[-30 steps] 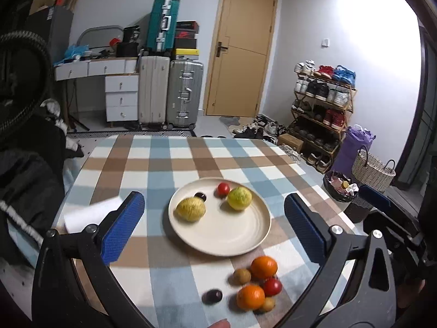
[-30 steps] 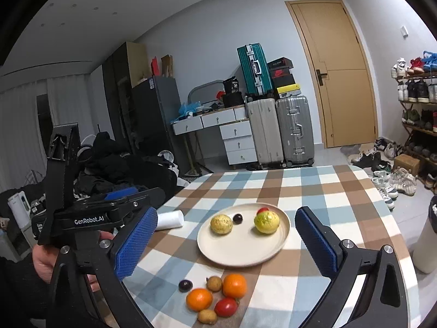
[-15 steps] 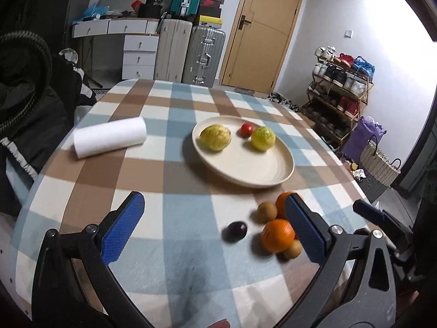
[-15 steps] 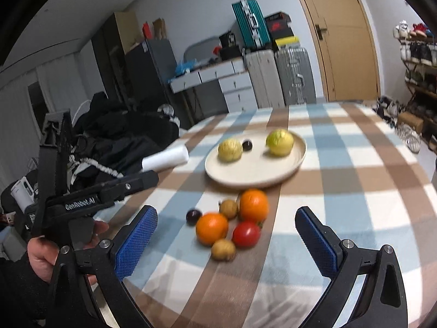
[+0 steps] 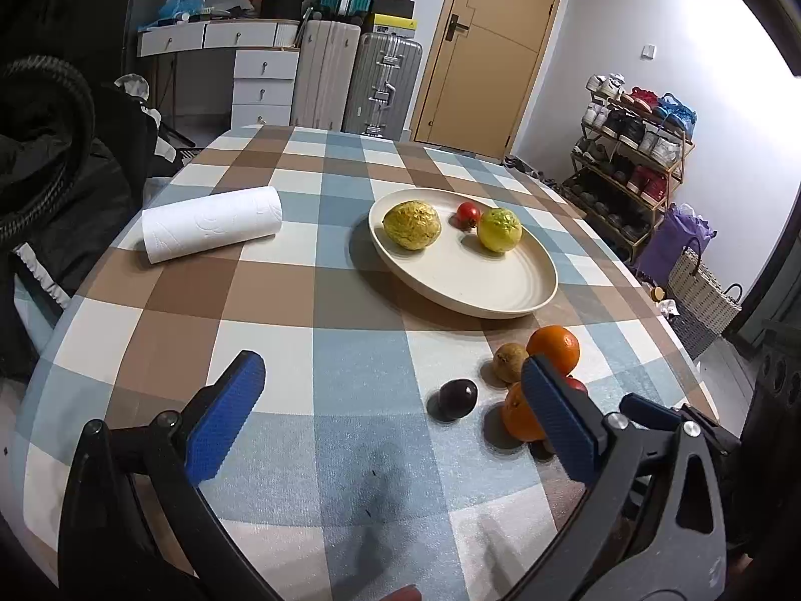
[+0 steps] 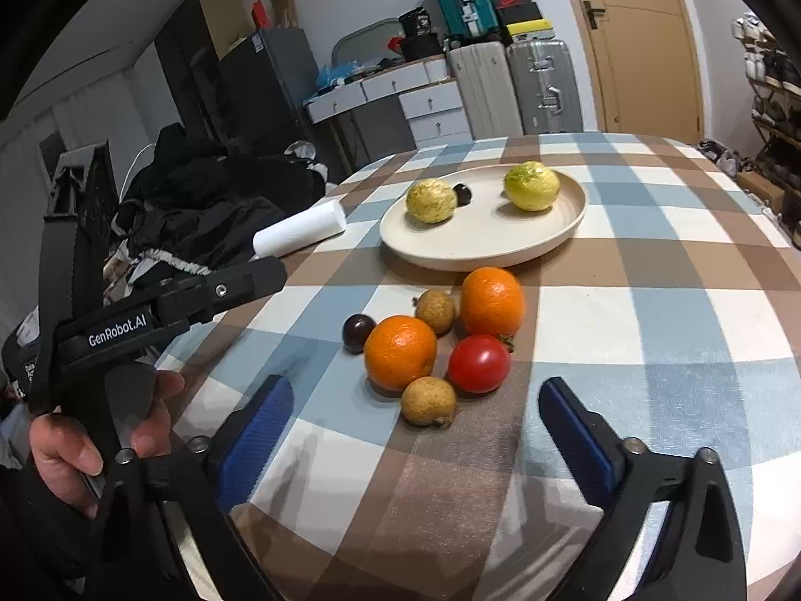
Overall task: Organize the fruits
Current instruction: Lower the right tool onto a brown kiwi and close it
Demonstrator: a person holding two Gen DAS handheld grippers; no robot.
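A cream plate [image 5: 500, 295] [image 6: 480, 250] on the checked tablecloth holds two yellow-green fruits [image 5: 412, 225] [image 6: 530, 186], a small tomato [image 5: 467, 214] and a dark plum [image 6: 462, 194]. In front of it lies a loose cluster: two oranges [image 6: 400, 352] [image 6: 492, 301], a red tomato [image 6: 478, 363], two small brown fruits [image 6: 428, 401] [image 6: 435, 310] and a dark plum [image 5: 453, 399] [image 6: 357, 332]. My right gripper [image 6: 415, 425] is open, low over the table just short of the cluster. My left gripper [image 5: 395, 410] is open too, left of the cluster, with the plum between its fingers' line.
A white paper towel roll [image 5: 210, 224] lies on the table's left side. A hand [image 6: 90, 445] holds the left gripper's body at the table edge. Dark clothing is piled left of the table; suitcases, drawers, a door and a shoe rack stand behind.
Both grippers have come down and forward toward the table; the loose fruit cluster now looms larger and closer in each view. Both stay open. No fruit has moved.
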